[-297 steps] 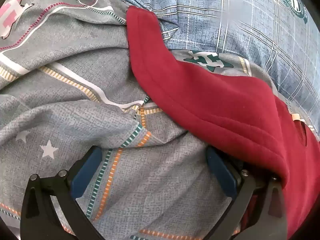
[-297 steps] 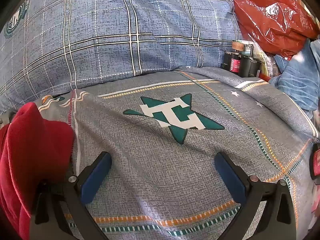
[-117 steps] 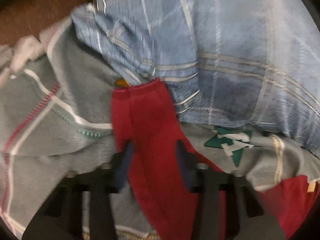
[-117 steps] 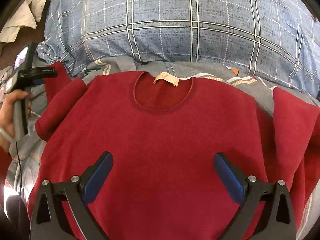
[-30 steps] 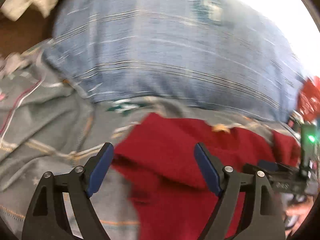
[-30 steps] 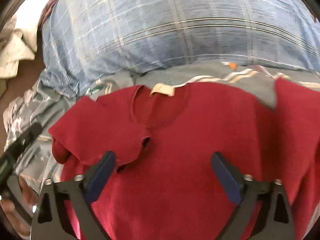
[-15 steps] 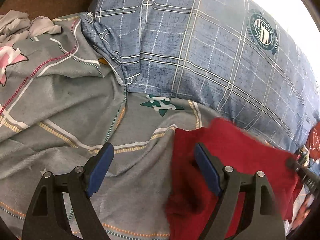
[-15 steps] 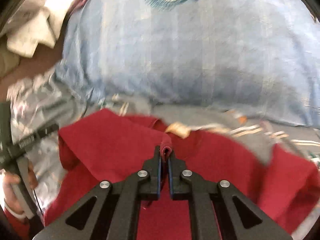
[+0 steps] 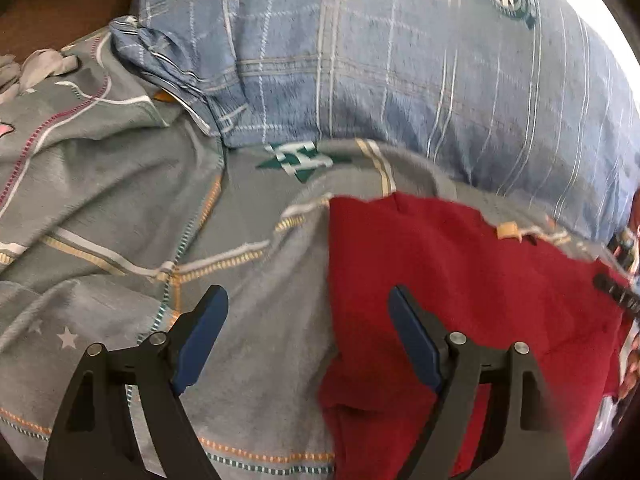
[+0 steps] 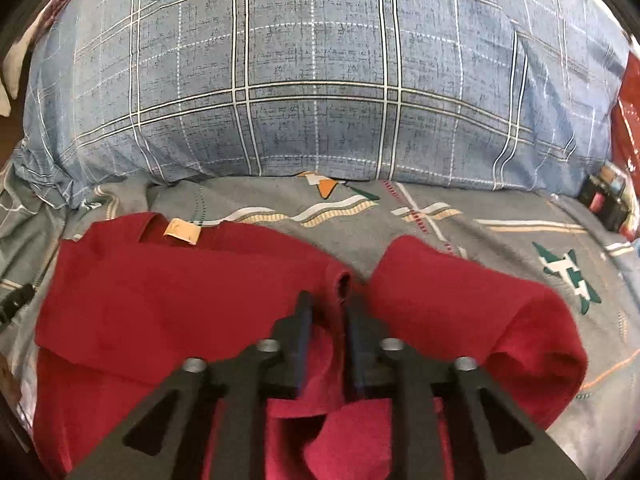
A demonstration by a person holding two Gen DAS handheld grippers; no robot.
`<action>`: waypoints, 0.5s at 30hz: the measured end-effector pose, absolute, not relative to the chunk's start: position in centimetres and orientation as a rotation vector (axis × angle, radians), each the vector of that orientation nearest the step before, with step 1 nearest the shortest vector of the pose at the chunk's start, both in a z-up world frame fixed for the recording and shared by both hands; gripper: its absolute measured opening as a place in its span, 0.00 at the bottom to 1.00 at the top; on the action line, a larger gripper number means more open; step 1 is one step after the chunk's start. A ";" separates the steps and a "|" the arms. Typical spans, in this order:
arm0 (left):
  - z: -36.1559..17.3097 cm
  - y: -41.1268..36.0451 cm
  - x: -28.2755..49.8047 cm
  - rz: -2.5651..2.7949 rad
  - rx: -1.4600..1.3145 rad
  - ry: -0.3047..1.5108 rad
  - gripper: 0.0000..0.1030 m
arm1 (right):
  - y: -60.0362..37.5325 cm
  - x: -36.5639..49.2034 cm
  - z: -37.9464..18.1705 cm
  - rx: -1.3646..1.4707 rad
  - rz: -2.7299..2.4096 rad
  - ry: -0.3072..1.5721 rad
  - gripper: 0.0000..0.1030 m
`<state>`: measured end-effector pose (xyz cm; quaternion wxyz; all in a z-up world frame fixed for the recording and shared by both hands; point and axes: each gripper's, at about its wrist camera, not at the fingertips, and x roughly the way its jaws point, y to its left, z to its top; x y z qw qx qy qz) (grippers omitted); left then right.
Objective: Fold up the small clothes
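Observation:
A red sweater [image 10: 160, 300] lies on the grey patterned bedsheet [image 10: 480, 232], its tan neck label [image 10: 182, 231] at the far edge. One sleeve is folded across its body. My right gripper [image 10: 330, 304] has its jaws nearly closed around the sleeve's cuff [image 10: 342, 280]. The other sleeve [image 10: 472, 312] lies loose to the right. In the left wrist view the sweater [image 9: 460, 280] fills the right half. My left gripper [image 9: 308, 308] is open and empty, hovering over the sweater's left edge and the sheet [image 9: 120, 200].
A large blue plaid pillow [image 10: 320, 80] lies along the far side of the bed, also in the left wrist view [image 9: 400, 60]. A red plastic bag [image 10: 628, 112] and small dark bottles [image 10: 608, 196] sit at the far right. Brown floor [image 9: 60, 4] shows at far left.
My right gripper has carried the pinched sleeve cuff rightward across the sweater, and its jaws now stand slightly apart. My left gripper stays open and has shifted slightly closer to the sweater.

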<state>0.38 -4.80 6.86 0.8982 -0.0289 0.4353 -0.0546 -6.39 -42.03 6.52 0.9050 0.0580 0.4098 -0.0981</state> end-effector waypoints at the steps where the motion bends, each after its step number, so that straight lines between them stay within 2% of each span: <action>1: 6.6 -5.2 0.4 -0.109 -0.037 0.912 0.80 | -41.9 -6.6 6.8 0.125 -0.200 0.834 0.52; 3: 6.1 -5.8 0.5 -0.096 0.012 0.929 0.80 | -41.2 -7.0 7.9 0.129 -0.215 0.785 0.64; 4: 5.9 -6.1 0.5 -0.088 0.037 0.939 0.80 | -40.6 -7.4 8.8 0.118 -0.229 0.743 0.67; 9: 4.7 -6.3 0.9 -0.066 0.053 0.991 0.81 | -35.0 -5.3 10.4 0.056 -0.019 0.717 0.67; 15: 5.1 -4.6 1.2 -0.037 0.028 0.999 0.81 | -25.2 0.7 8.3 -0.116 0.328 0.763 0.64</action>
